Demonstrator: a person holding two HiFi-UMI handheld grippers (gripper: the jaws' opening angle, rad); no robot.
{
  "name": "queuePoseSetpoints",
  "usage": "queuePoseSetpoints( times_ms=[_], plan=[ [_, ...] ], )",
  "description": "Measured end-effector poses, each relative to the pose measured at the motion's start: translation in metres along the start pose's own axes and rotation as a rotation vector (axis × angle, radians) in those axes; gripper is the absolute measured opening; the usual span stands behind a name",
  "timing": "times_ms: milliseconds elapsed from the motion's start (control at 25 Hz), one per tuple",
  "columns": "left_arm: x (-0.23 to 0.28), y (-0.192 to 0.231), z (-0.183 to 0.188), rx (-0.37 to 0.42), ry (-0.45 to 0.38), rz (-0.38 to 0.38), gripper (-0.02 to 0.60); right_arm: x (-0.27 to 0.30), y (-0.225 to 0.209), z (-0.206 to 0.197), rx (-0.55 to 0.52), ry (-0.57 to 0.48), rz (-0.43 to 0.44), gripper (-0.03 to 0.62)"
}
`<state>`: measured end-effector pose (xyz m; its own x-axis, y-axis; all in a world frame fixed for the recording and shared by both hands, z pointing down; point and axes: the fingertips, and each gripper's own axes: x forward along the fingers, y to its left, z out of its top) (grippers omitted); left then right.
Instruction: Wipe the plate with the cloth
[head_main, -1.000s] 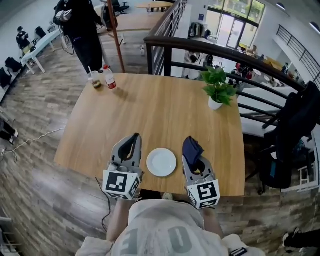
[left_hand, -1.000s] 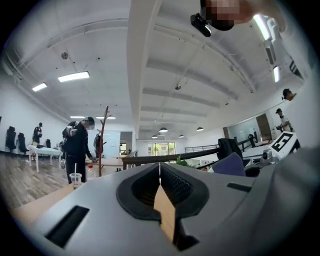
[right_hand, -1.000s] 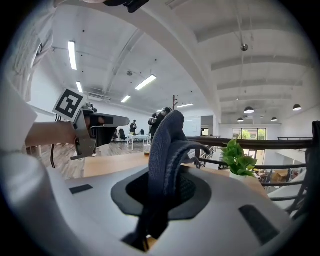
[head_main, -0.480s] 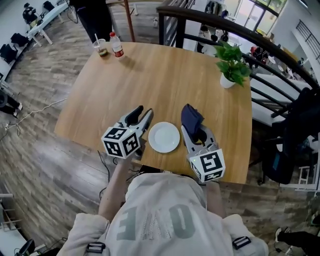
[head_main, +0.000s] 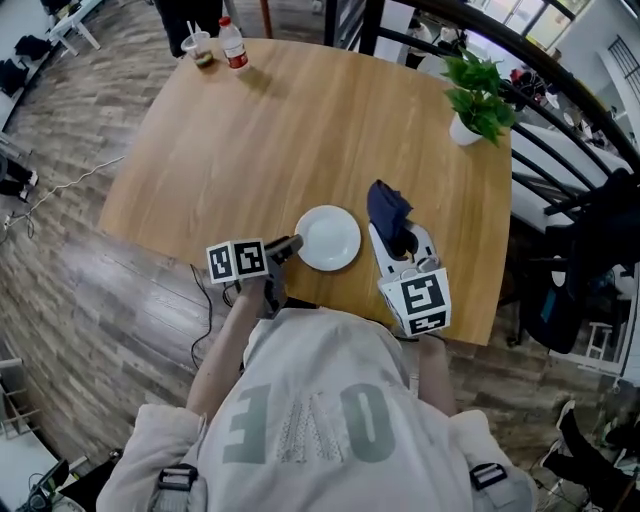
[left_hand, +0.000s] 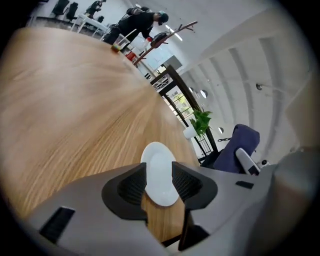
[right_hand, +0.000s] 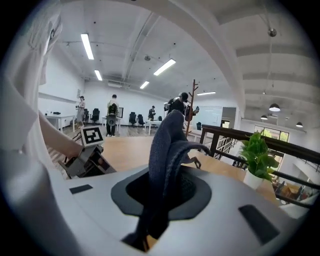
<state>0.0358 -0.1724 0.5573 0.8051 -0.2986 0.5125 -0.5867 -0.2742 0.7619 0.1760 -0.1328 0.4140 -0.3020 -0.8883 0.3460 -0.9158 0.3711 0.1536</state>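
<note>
A small white plate (head_main: 328, 237) lies near the front edge of the wooden table (head_main: 250, 150). My left gripper (head_main: 293, 243) is rolled onto its side at the plate's left rim, low by the table edge. In the left gripper view the plate (left_hand: 159, 172) reaches in between the spread jaws of that gripper (left_hand: 159, 180), and I see no pad pressing on it. My right gripper (head_main: 398, 240) hovers just right of the plate, shut on a dark blue cloth (head_main: 387, 210). In the right gripper view the cloth (right_hand: 167, 150) stands up out of the jaws.
A potted plant (head_main: 478, 95) stands at the table's far right corner. A red-capped bottle (head_main: 233, 45) and a cup (head_main: 199, 48) are at the far left corner. A black railing runs behind the table, and a dark chair (head_main: 600, 240) stands to the right.
My left gripper has dropped from above the table down to the plate's left rim and rolled onto its side. The right gripper with the cloth has barely shifted.
</note>
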Motion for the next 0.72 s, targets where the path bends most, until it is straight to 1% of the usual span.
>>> queuePoseSetpoints(
  times_ms=[120, 240, 360, 560, 640, 720],
  plan=[
    [0.004, 0.009, -0.012, -0.059, 0.018, 0.011, 0.156, 0.007, 0.005, -0.011, -0.008, 0.040, 0.036, 0.057],
    [0.010, 0.011, -0.024, -0.101, 0.039, 0.005, 0.155, 0.011, 0.005, -0.018, -0.003, 0.050, 0.061, 0.057],
    [0.011, 0.015, -0.030, -0.146, 0.043, -0.005, 0.155, 0.015, 0.011, -0.022, -0.011, 0.060, 0.077, 0.057],
    [0.016, 0.011, -0.031, -0.174, 0.042, -0.033, 0.152, 0.020, 0.015, -0.032, -0.032, 0.092, 0.098, 0.057],
    [0.016, 0.015, -0.032, -0.195, 0.047, -0.027, 0.132, 0.023, 0.017, -0.036, -0.035, 0.104, 0.103, 0.057],
    [0.016, 0.020, -0.033, -0.205, 0.061, -0.006, 0.071, 0.028, 0.019, -0.038, -0.038, 0.120, 0.109, 0.057]
  ],
)
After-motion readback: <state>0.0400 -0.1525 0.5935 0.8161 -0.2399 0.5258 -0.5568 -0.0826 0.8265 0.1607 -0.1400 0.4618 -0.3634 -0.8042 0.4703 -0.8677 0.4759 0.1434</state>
